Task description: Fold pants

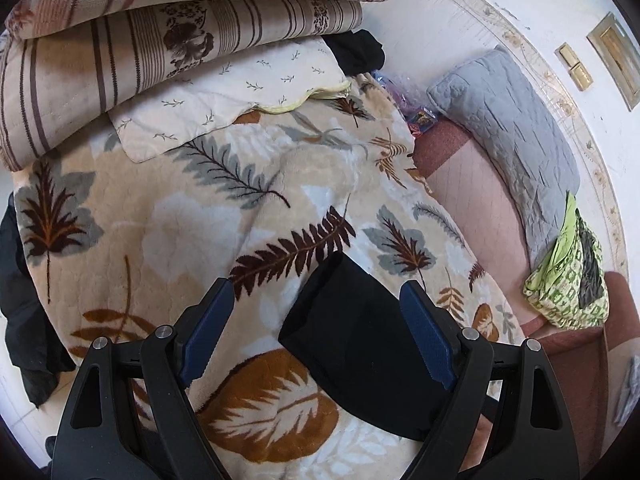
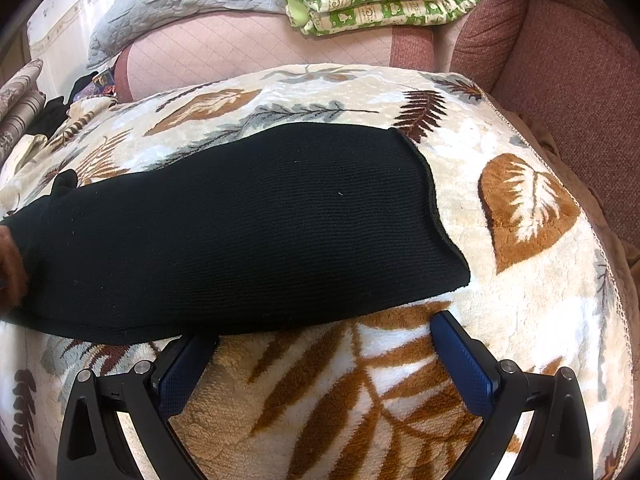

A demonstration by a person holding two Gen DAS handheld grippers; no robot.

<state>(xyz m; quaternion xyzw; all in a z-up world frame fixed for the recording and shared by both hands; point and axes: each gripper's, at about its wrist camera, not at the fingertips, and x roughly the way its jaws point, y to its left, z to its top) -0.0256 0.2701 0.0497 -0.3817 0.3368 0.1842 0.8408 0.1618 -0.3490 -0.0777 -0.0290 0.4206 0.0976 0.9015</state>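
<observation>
The black pants point(image 2: 240, 232) are lying flat and lengthwise on the leaf-print blanket point(image 2: 528, 208), with one open hem end pointing toward the blanket's far corner and the other end running out of the right wrist view at the left edge. The right gripper point(image 2: 324, 364) is hovering released just beside the near long edge of the fabric, its jaws spread wide with nothing between them. The left gripper point(image 1: 316, 336) is likewise standing open over the other end of the pants point(image 1: 360, 344), whose squared end is lying between the jaws but apart from both pads point(image 1: 208, 336). For a clean fold, judging from this layout, each gripper should be pinching both layers close to a corner, and lifting evenly so the fabric is not twisting. The right wrist view is showing most of the garment's length and its ribbed knit; the left wrist view is showing only one end, but adds the stacked striped bedding point(image 1: 160, 40), the grey pillow point(image 1: 508, 128) and a second dark garment point(image 1: 24, 312) hanging at the blanket's left edge.
</observation>
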